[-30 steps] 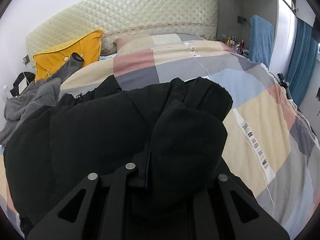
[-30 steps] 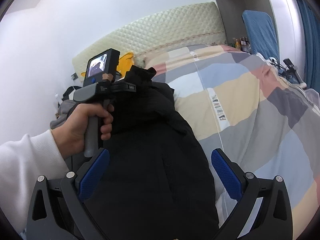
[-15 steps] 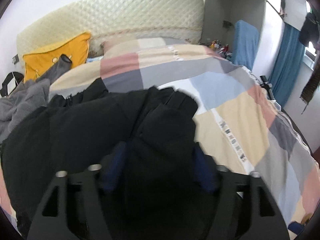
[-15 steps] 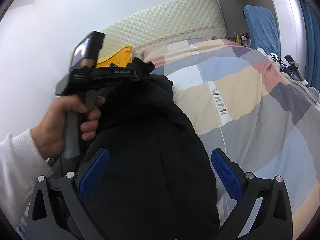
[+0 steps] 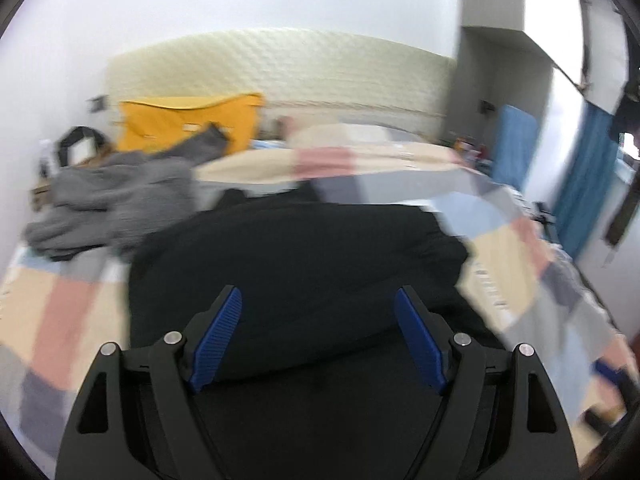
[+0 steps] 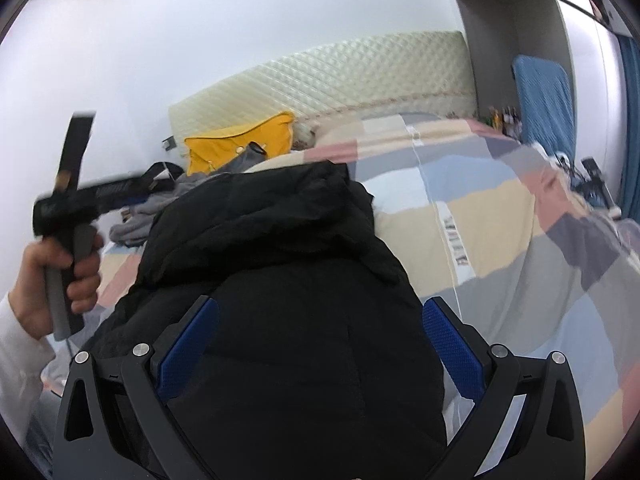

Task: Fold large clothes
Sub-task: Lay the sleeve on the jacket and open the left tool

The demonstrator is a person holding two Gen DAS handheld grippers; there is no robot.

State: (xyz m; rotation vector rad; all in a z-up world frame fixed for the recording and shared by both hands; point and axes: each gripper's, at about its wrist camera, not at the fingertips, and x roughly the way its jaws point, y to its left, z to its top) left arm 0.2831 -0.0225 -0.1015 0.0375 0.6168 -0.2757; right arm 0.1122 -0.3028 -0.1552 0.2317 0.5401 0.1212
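- Left tool (image 5: 318, 340) hangs over the near end of the black jacket (image 5: 296, 268); its blue pads (image 5: 218, 340) stand wide apart and hold nothing, the jaws having just been opening, with only the cloth lying below the gap.
- Right tool (image 6: 320, 344) is likewise spread wide, its blue pads (image 6: 452, 344) either side of the jacket's (image 6: 288, 300) near panel, pressing on nothing that I can see.
- From the right tool, the jacket runs lengthwise straight ahead toward the quilted headboard (image 6: 340, 76), its bunched hood or collar at the far end.
- From the left tool, the same garment shows as a broad dark slab lying across and ahead of the jaws; this view is blurred, so its seams cannot be made out.
- It looks thick and padded, matte black, with a faint stitched line down the middle and heavy folds at the far end.
- It lies on the bed, on a patchwork cover (image 6: 500, 240) of beige, pink, grey and pale blue blocks, which spreads out to the right of both tools.
- Ahead and left of the tools lie a rumpled grey garment (image 5: 116, 200) and a yellow pillow (image 5: 188, 120).
- Left of the right tool, a hand (image 6: 52, 276) in a white sleeve grips the left tool's handle, raised beside the jacket.
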